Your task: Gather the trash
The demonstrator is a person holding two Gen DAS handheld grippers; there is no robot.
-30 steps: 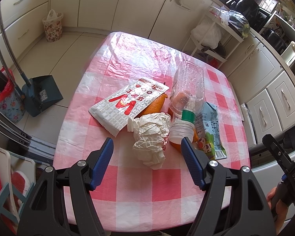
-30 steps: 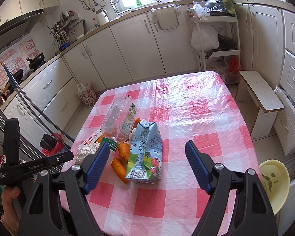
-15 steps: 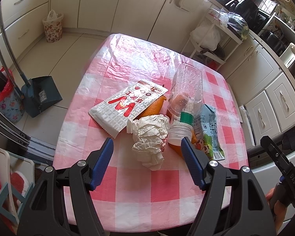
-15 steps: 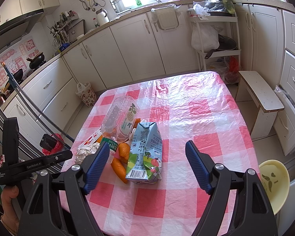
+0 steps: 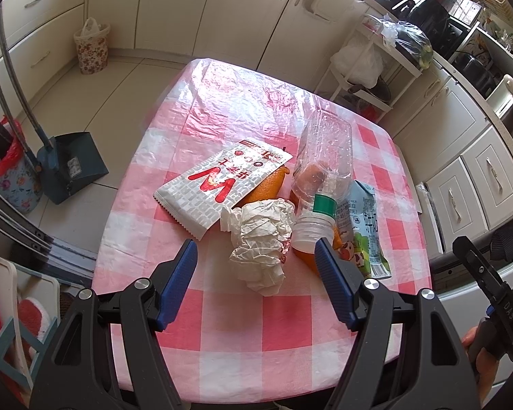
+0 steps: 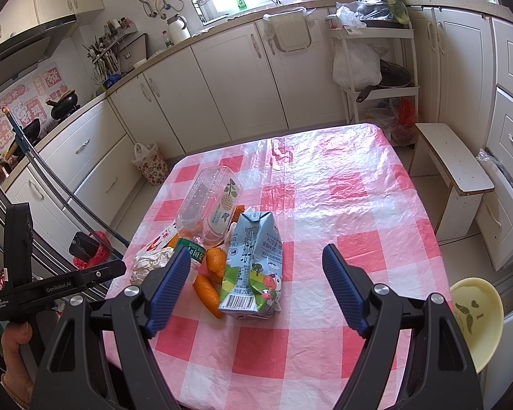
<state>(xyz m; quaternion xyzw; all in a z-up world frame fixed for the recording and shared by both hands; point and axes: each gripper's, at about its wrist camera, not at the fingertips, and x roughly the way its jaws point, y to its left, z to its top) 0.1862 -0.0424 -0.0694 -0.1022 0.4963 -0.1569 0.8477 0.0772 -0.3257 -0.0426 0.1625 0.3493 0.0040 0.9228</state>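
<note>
A table (image 5: 290, 328) under a pink-and-white checked cloth fills the middle of both views, with kitchen cupboards (image 6: 222, 82) around it. All the trash lies in one heap toward the table's left edge as the right wrist view shows it, closer to the near edge than the far one; the right half of the cloth is bare.

Largest in the heap is a clear plastic bottle (image 5: 325, 160) on its side, its green-banded neck toward the near edge. Beside it, toward the table's middle, lies a blue milk carton (image 6: 253, 266), flattened, barcode end nearest the near edge. On the bottle's other side a white snack wrapper (image 5: 219, 184) with a red letter on it rests partly on a piece of orange peel (image 5: 266, 188). A crumpled white paper ball (image 5: 263, 239) sits nearest the near edge, touching the wrapper and the bottle's neck. More orange peel (image 6: 207, 290) lies between the bottle neck and the carton.

The left claw (image 5: 256, 280) hangs above the near edge, its blue pads spread wide and holding nothing; in its view the paper ball lies just beyond and between the pads, and the bottle neck is just past the right-hand pad. The right claw (image 6: 256, 283) is likewise spread wide and empty, above the near edge; the carton shows between its pads, nearer the left-hand one, not touching either.

A dustpan (image 5: 71, 167) stands on the floor beyond the table's left edge, near a flowered bin with a red liner (image 5: 7, 171).
</note>
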